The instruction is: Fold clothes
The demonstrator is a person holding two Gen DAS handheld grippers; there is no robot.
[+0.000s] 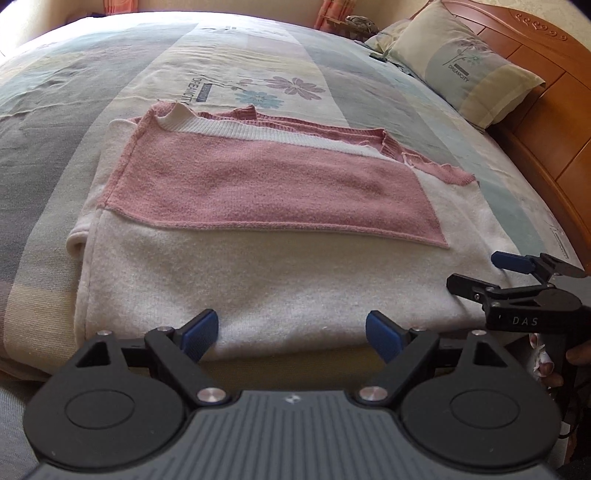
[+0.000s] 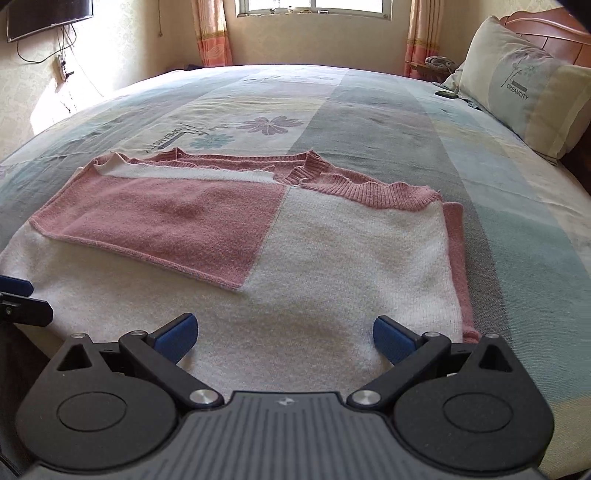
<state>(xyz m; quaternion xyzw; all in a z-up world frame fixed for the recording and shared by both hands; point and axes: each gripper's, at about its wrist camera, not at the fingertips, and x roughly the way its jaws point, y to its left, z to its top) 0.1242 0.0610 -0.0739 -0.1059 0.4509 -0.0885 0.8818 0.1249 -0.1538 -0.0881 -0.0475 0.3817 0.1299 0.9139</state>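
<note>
A pink and white knit sweater [image 1: 258, 258] lies flat on the bed, with a pink sleeve folded across its white body [image 2: 177, 229]. My left gripper [image 1: 291, 336] is open at the sweater's near hem, its blue pads wide apart with nothing between them. My right gripper [image 2: 284, 338] is open too, over the near right part of the same hem. In the left wrist view the right gripper [image 1: 480, 273] shows at the right edge, its fingers apart. The left gripper's blue pad [image 2: 14, 286] peeks in at the left edge of the right wrist view.
The bed [image 2: 369, 122] has a striped, flowered cover. A pillow [image 2: 524, 96] leans on the wooden headboard [image 1: 554, 110] at the right. A small dark object [image 2: 445, 94] lies near the pillow. A window, curtains and a wall TV [image 2: 48, 14] are beyond the bed.
</note>
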